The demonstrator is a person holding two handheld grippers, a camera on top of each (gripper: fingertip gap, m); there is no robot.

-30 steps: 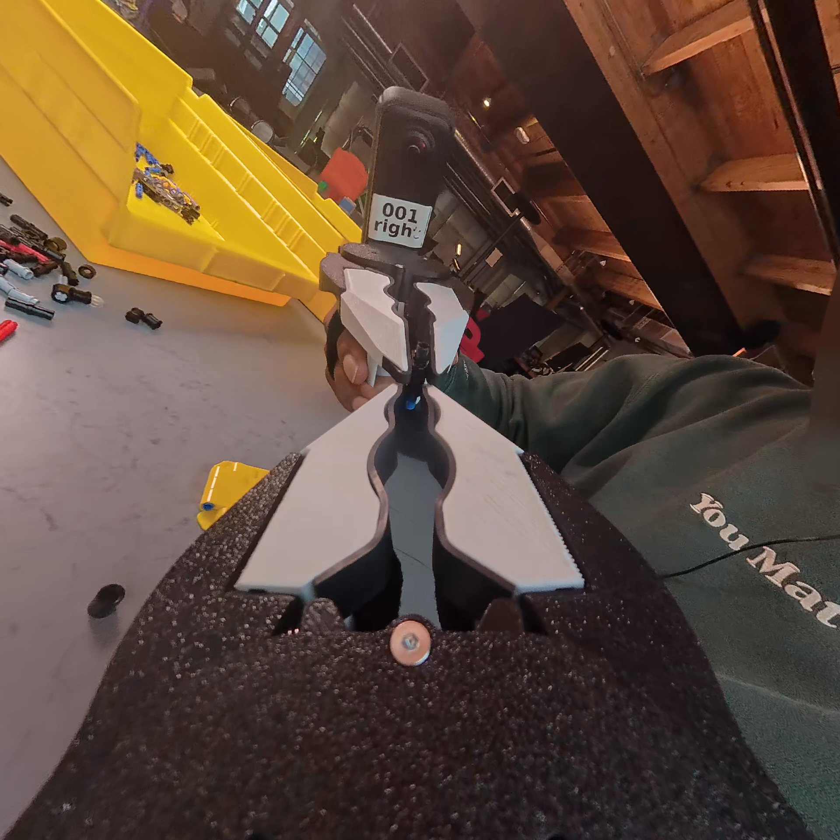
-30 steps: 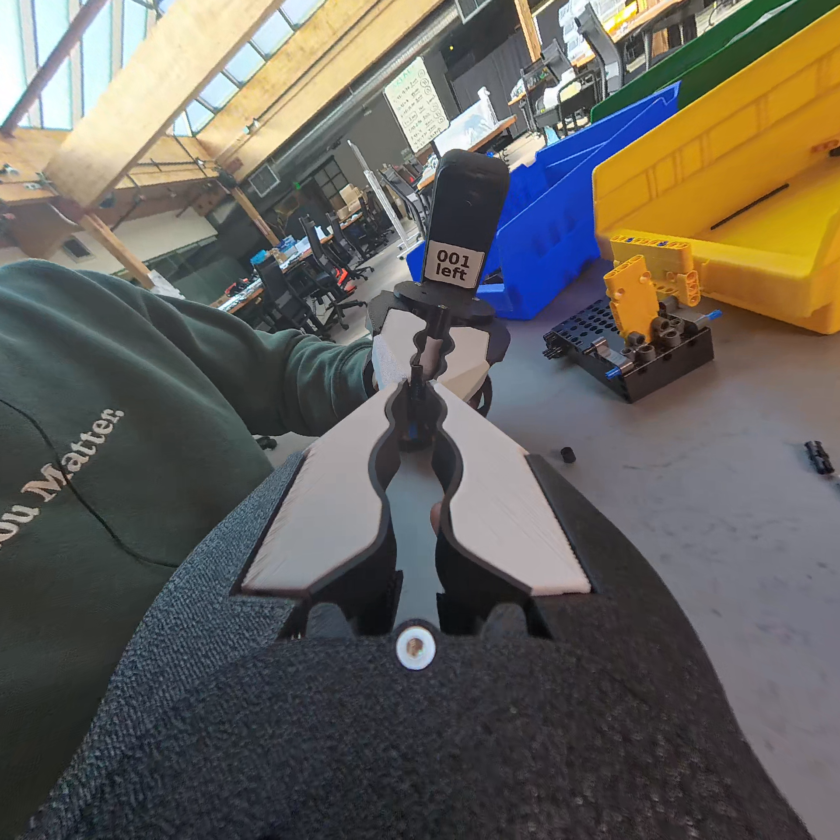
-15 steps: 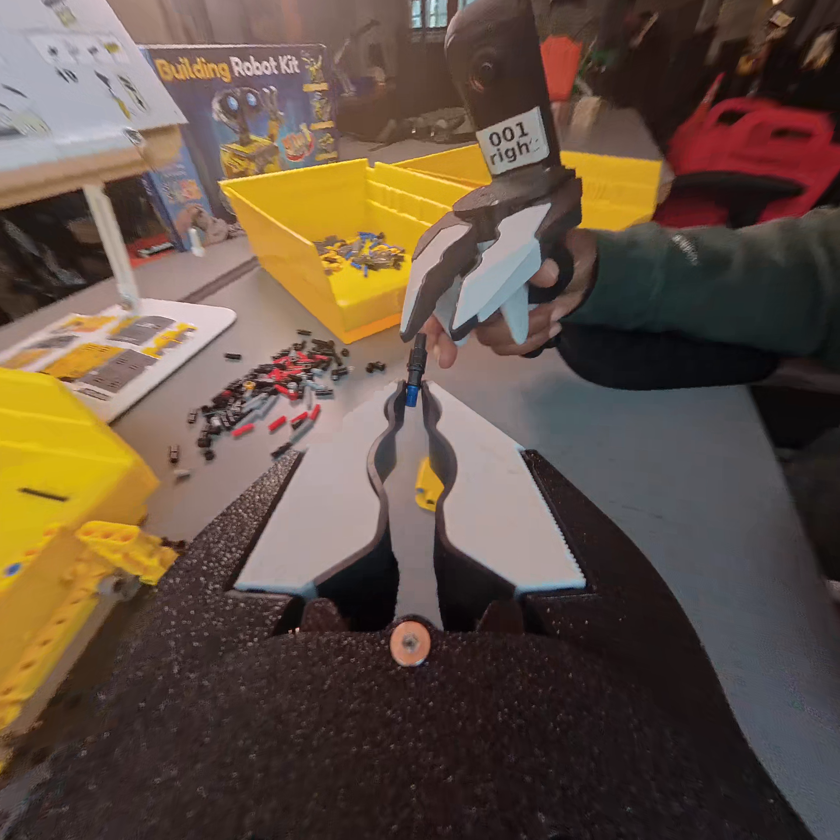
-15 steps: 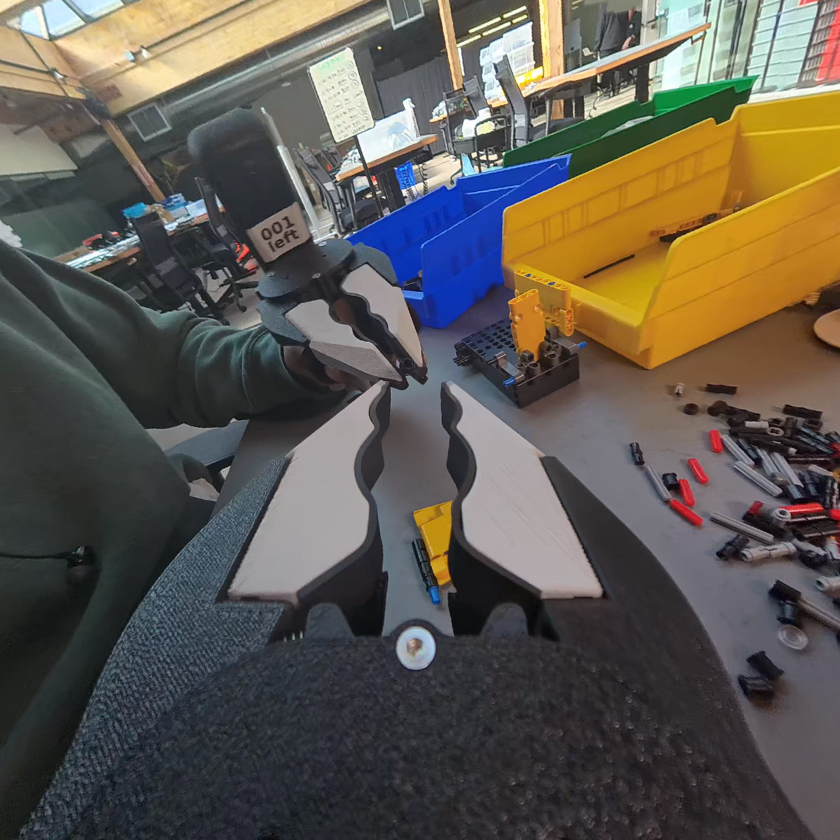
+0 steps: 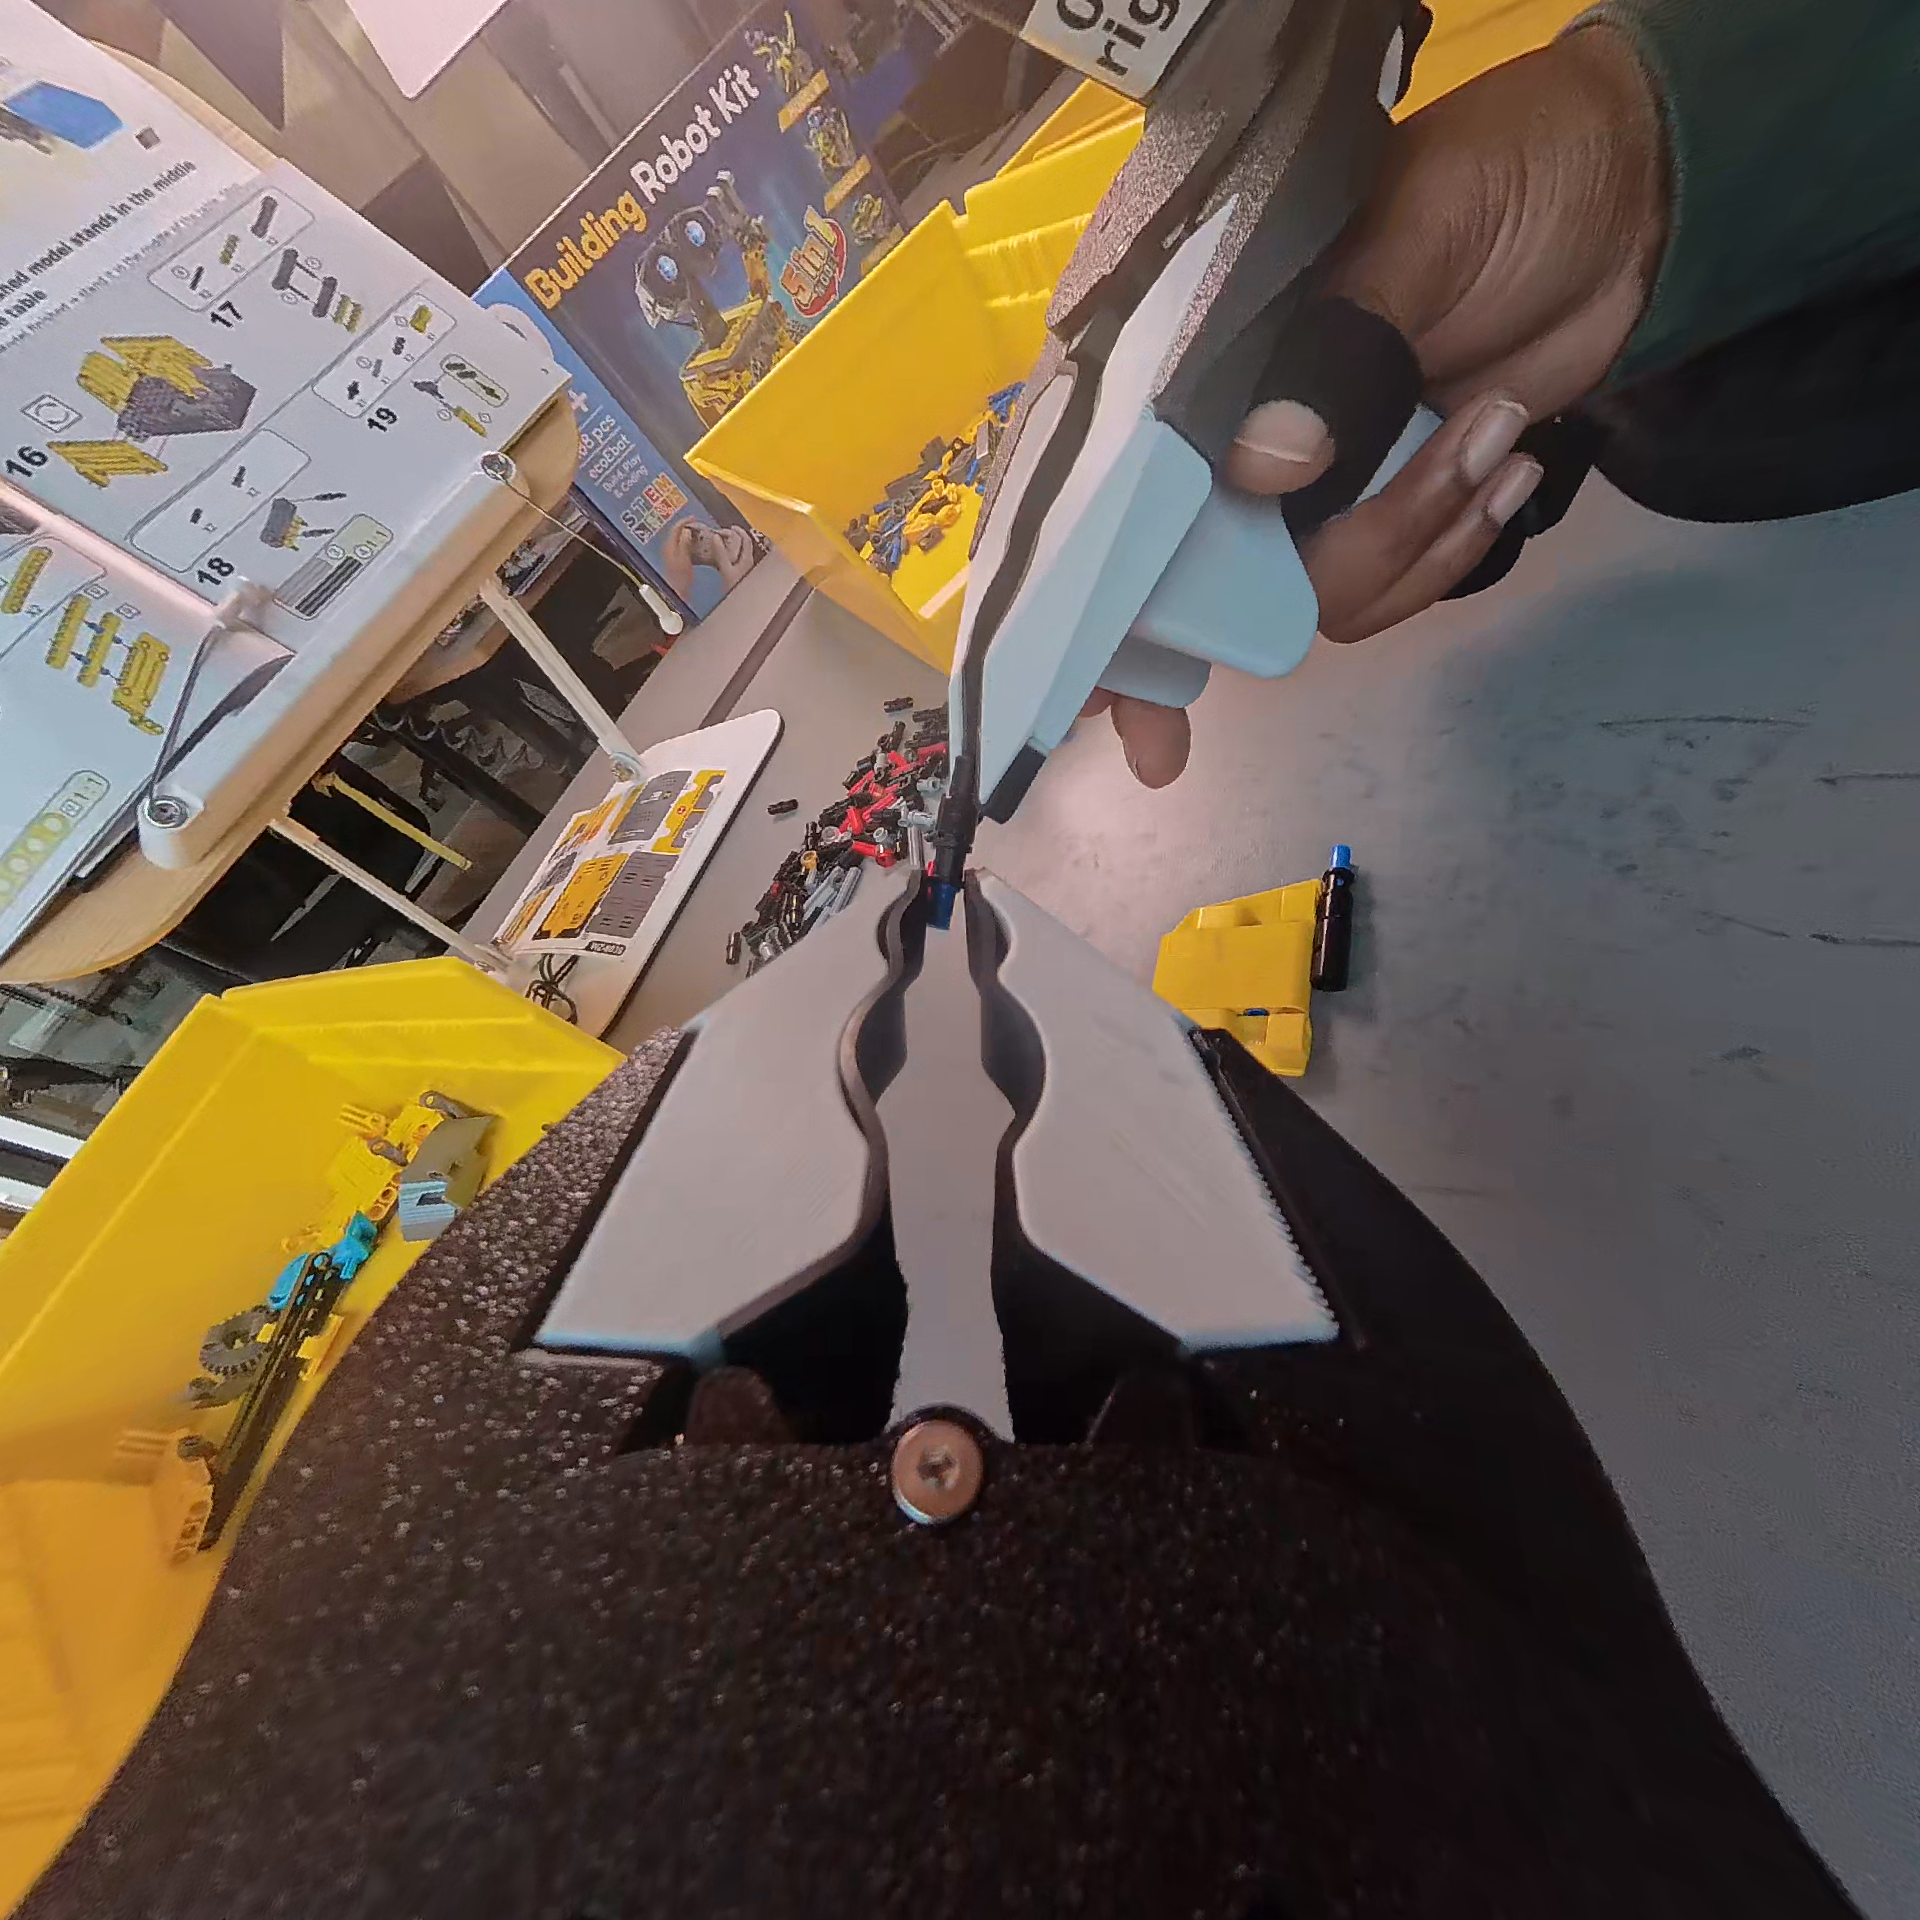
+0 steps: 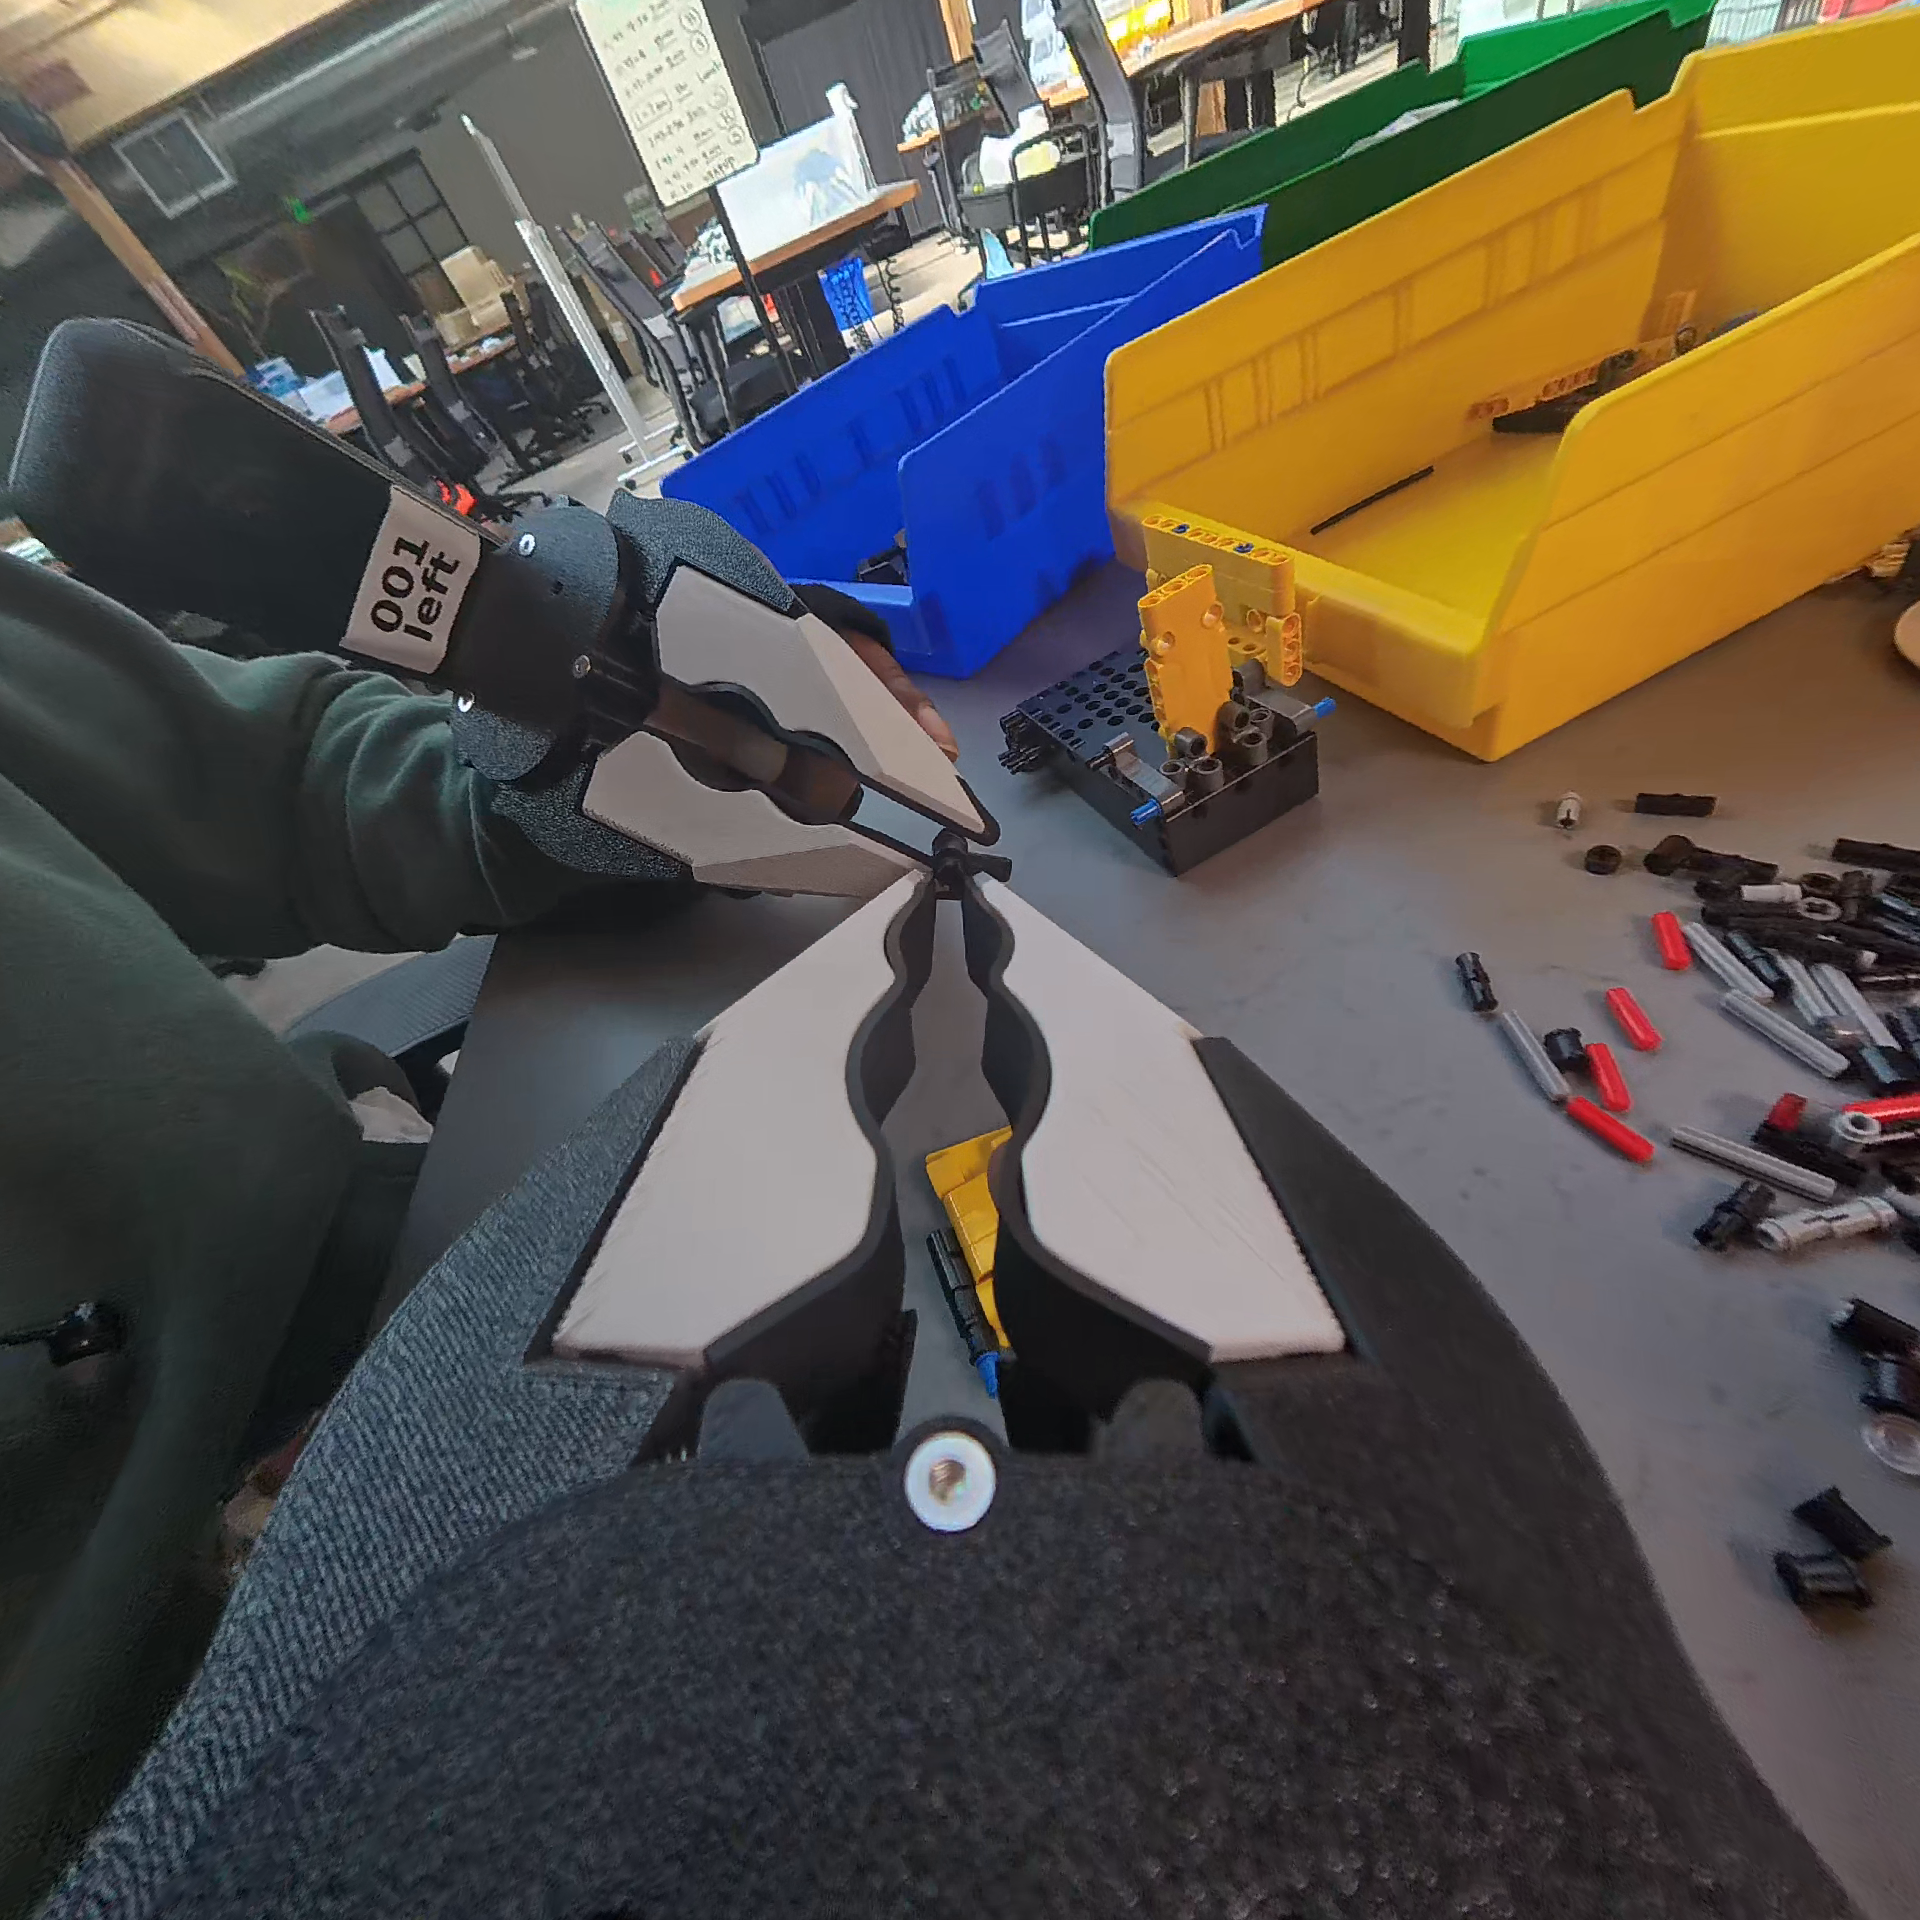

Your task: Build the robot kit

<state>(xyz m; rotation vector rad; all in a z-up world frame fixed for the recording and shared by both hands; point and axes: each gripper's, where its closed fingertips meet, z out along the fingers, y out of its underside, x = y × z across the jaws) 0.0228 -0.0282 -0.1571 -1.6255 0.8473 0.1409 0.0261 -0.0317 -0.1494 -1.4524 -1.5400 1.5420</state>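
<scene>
A small black-and-blue connector pin (image 5: 943, 868) is pinched at its blue end between the nearly closed tips of the left gripper (image 5: 943, 896), while its black upper end is clamped by the likewise nearly closed tips of the right gripper (image 6: 943, 881), so that the two grippers are joined tip to tip above the grey table (image 5: 1610, 935). A yellow block (image 5: 1242, 961) with a second black-and-blue pin (image 5: 1331, 914) lying against it is seen on the table just below, with a scatter of loose black, red and grey pins (image 6: 1766, 1039) lying well apart.
</scene>
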